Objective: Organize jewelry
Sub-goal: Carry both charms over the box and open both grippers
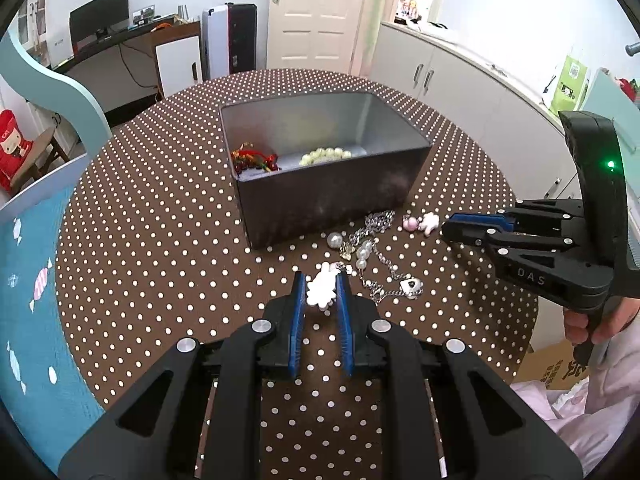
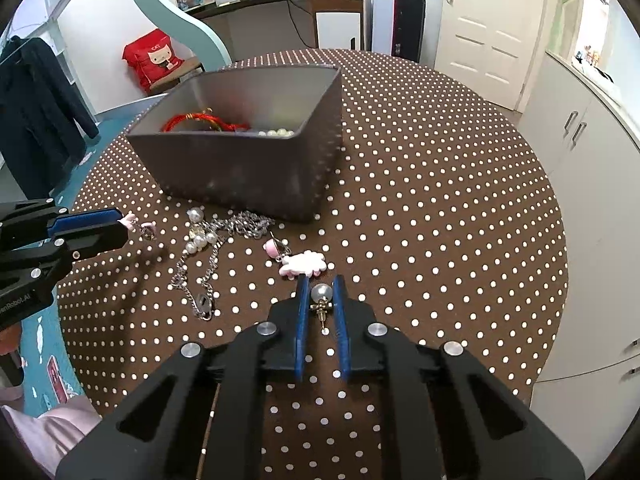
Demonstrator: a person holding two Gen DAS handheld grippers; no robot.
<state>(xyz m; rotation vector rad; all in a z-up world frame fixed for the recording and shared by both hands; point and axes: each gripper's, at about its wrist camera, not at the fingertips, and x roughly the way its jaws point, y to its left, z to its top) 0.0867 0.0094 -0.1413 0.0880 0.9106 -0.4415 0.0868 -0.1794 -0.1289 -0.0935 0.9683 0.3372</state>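
Two grippers were working on the dotted table (image 2: 440, 200) in front of the grey box (image 2: 256, 176). The left gripper (image 1: 321, 280) was clamped on a white cloud-shaped charm (image 1: 320, 290). The right gripper (image 2: 321, 285) was closed on a pearl earring (image 2: 321, 294). Chains and pearls (image 2: 208, 248) lay loose near the box, which held a red cord (image 2: 188, 122) and a bead bracelet (image 1: 326, 155).

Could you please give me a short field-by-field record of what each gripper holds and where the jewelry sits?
left gripper: shut on white cloud charm
right gripper: shut on pearl earring
grey box: holds red cord bracelet and pearl bracelet
loose on table: silver chain, pink cloud charm
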